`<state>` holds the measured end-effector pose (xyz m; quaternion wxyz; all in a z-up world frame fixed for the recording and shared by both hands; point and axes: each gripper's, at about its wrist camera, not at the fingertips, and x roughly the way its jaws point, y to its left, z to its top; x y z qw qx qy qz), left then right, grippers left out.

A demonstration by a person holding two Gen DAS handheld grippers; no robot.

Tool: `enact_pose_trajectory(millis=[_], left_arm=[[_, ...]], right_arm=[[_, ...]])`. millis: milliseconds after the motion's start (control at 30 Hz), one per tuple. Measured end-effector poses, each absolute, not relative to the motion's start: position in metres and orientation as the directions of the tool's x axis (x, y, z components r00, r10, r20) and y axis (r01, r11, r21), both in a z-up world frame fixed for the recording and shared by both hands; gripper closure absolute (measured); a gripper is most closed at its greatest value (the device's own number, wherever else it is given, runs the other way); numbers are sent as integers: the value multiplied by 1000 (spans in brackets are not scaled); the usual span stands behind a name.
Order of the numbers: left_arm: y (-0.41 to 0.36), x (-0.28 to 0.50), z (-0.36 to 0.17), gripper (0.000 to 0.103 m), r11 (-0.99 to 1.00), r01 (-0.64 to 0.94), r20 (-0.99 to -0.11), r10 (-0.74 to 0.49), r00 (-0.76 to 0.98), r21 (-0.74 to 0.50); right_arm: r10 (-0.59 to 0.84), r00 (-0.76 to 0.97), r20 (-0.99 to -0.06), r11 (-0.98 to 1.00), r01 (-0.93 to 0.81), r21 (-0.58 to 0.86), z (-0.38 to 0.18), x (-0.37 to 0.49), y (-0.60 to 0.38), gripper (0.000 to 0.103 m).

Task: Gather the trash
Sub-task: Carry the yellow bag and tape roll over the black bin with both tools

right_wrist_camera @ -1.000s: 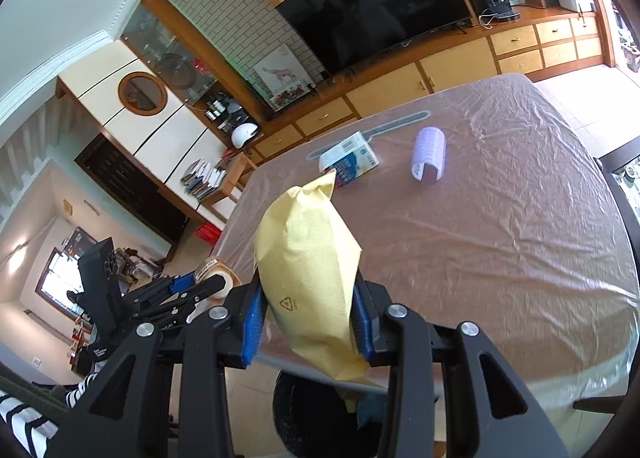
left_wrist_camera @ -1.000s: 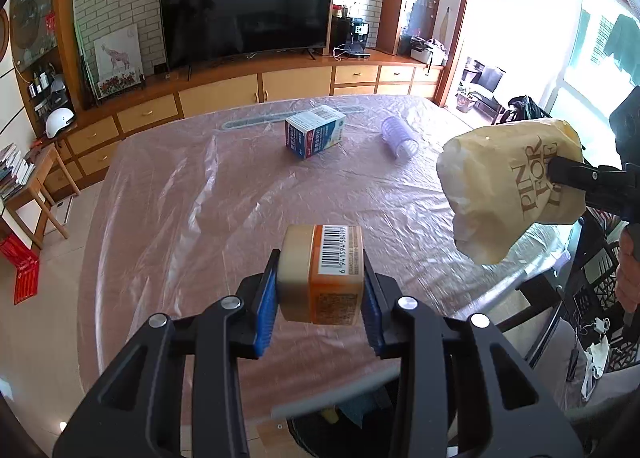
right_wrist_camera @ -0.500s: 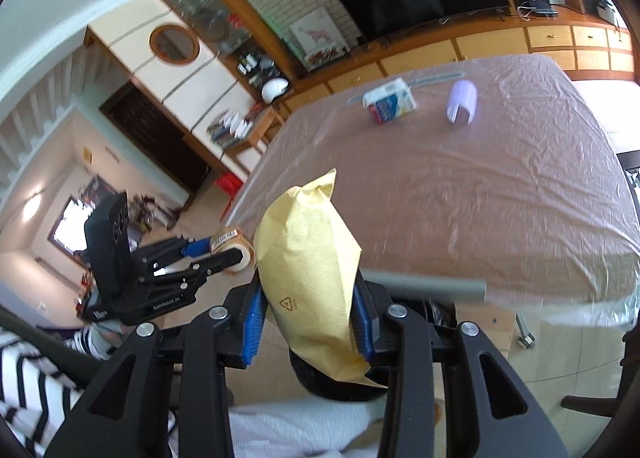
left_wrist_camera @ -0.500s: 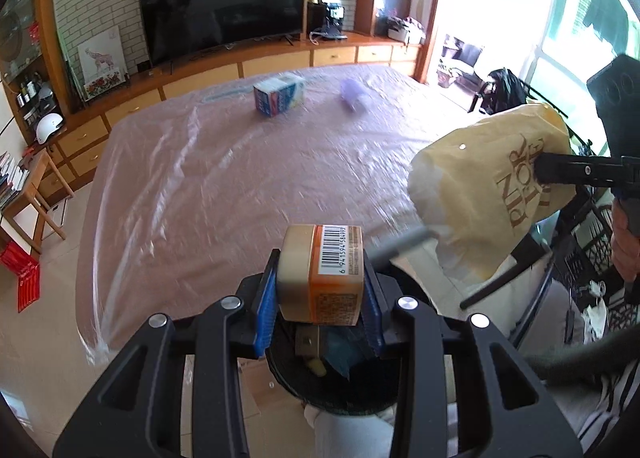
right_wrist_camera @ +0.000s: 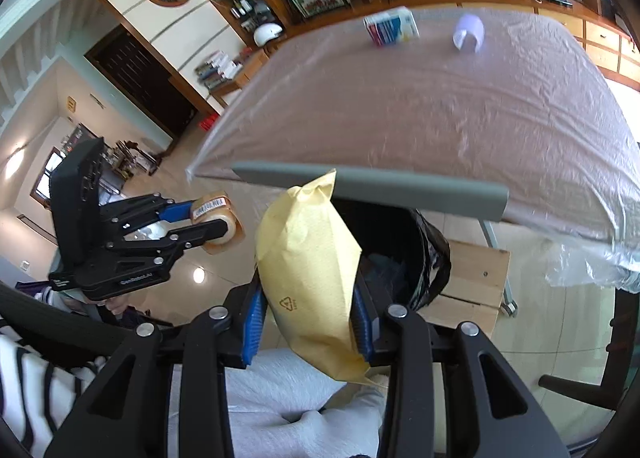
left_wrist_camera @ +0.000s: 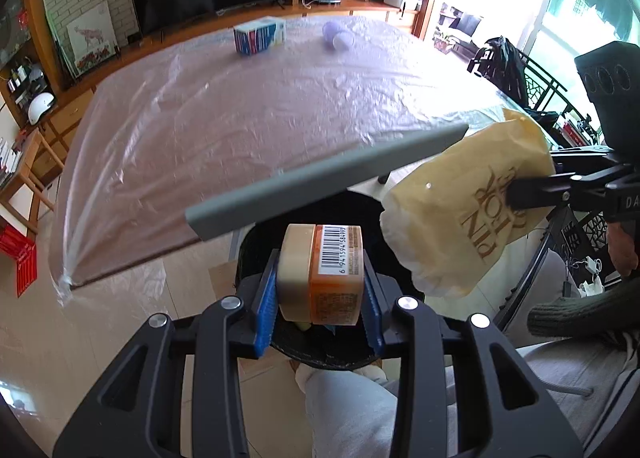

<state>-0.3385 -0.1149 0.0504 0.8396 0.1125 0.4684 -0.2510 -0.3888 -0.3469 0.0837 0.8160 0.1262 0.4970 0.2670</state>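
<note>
Left gripper (left_wrist_camera: 320, 294) is clamped on the small jar (left_wrist_camera: 322, 274): it sits sideways between the blue pads (left_wrist_camera: 266, 302), one pad on each flat side, sticking out past the tips. Directly beyond and below my left fingertips is the black-lined bin (left_wrist_camera: 316, 354), so the jar hangs over its opening.

Right gripper (right_wrist_camera: 308, 322) is clamped on the yellow paper bag (right_wrist_camera: 308, 258). Bag stands up between the pads, most of it above the tips, bottom corner drooping below them. Bin (right_wrist_camera: 424, 258) is just ahead of my right fingers, partly behind the bag.

Count: one jar, one bag in hand. Two more pieces well ahead of both grippers on the plastic-covered table (left_wrist_camera: 248, 114): one blue-and-white carton (left_wrist_camera: 259, 35) lying on its side and one pale purple cup (left_wrist_camera: 338, 34) tipped over, near each other at the far edge. One bin.

Looks: jar has a cream lid, an orange label, barcode facing me. Bag is crumpled mustard-yellow paper, brown lettering on one face, a small recycling mark on the other, open end puffed out. A grey bar (left_wrist_camera: 328, 182) crosses between my fingers and the table.
</note>
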Motion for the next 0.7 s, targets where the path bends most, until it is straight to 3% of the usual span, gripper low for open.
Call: enact_pose_trajectory(millis=[700], left_arm=[[-120,-326,-4,65,866,499,-893,-237,382,-16]], right_arm=[[440,334,-834,894,-252,370,20,-357,-319,67]])
